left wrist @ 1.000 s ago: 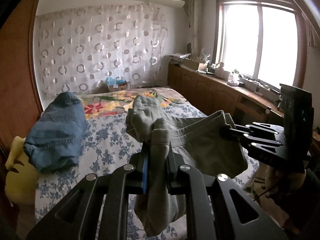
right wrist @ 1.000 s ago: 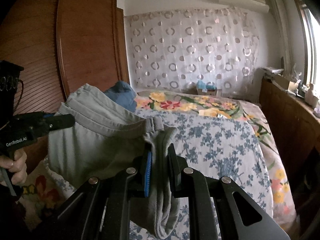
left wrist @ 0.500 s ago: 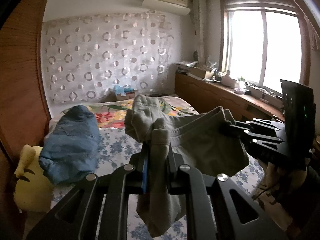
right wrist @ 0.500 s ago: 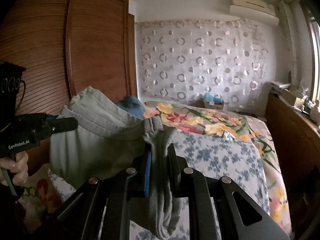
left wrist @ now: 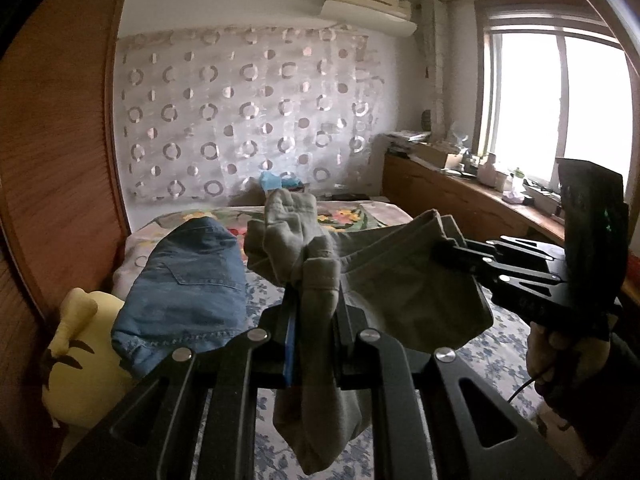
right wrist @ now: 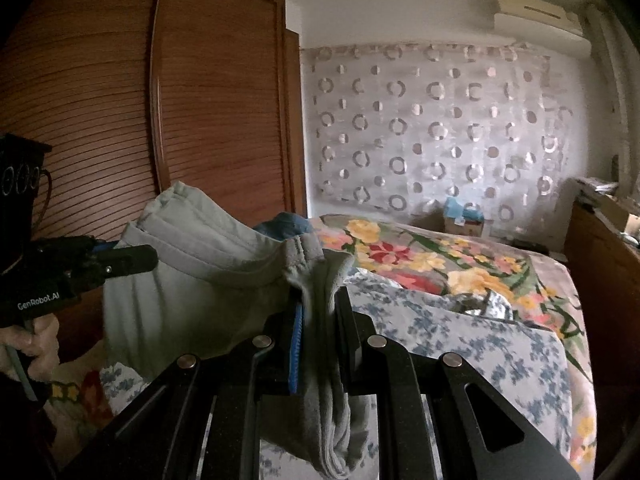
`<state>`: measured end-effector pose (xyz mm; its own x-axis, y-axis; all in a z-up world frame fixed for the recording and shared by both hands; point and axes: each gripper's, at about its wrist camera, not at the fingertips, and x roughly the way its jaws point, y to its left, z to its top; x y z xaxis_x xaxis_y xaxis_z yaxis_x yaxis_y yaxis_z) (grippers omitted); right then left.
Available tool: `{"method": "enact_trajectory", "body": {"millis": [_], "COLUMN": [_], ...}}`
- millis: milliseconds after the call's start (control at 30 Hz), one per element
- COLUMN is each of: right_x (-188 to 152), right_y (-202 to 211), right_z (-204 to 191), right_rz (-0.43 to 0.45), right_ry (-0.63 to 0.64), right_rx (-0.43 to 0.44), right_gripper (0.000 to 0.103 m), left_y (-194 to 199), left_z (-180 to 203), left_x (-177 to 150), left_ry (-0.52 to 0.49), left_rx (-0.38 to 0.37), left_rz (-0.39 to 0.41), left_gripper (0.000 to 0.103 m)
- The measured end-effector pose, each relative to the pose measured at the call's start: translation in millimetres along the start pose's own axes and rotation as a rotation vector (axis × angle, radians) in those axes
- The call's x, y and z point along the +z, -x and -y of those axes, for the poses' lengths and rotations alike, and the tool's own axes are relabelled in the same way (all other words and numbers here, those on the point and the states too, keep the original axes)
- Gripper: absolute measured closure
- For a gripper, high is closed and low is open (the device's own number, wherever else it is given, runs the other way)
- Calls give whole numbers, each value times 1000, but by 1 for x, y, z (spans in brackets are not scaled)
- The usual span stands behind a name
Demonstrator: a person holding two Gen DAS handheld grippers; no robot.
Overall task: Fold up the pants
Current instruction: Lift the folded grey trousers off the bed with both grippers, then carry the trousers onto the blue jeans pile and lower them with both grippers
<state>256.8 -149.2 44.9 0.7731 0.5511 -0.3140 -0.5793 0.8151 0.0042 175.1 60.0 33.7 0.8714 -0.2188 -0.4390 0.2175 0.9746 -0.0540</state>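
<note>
I hold grey-green pants (left wrist: 384, 276) in the air above the bed, stretched between both grippers. My left gripper (left wrist: 314, 308) is shut on a bunched edge of the pants; cloth hangs down between its fingers. My right gripper (right wrist: 320, 312) is shut on the other end of the pants (right wrist: 192, 280). Each gripper shows in the other's view: the right one (left wrist: 444, 248) at the right, the left one (right wrist: 140, 258) at the left, both clamped on the cloth. The lower part of the pants is hidden below the frames.
The bed (right wrist: 460, 328) has a blue-flowered sheet and a floral cover (right wrist: 420, 256). Blue jeans (left wrist: 188, 288) and a yellow plush toy (left wrist: 84, 348) lie at its left. A wooden wardrobe (right wrist: 160, 120) stands left, a low cabinet (left wrist: 460, 204) under the window right.
Both grippers have risen with the pants and tilted upward; more wall, wardrobe and ceiling show and less bed. Both grips are unchanged.
</note>
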Motion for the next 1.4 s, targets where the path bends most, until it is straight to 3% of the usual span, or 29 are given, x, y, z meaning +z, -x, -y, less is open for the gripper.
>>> {"method": "enact_trajectory", "body": {"millis": [500,1067,1400], "right_x": [9,28,39], "right_y": [-101,-225,-308], "right_z": [49,61,83], "right_rz": [-19,19,36], "right_ry": [0,57,41], "right_rx": [68,168,318], "right_gripper": [89,89,88], "left_y": [-37,-65,-80], "left_z": [-39,-75,-92], "left_x": [5,13,8], "left_ry": [45,77,120], "left_rx": [82,169,227], "left_rz": [-18,-20,-30], "left_gripper": [88,88,88]}}
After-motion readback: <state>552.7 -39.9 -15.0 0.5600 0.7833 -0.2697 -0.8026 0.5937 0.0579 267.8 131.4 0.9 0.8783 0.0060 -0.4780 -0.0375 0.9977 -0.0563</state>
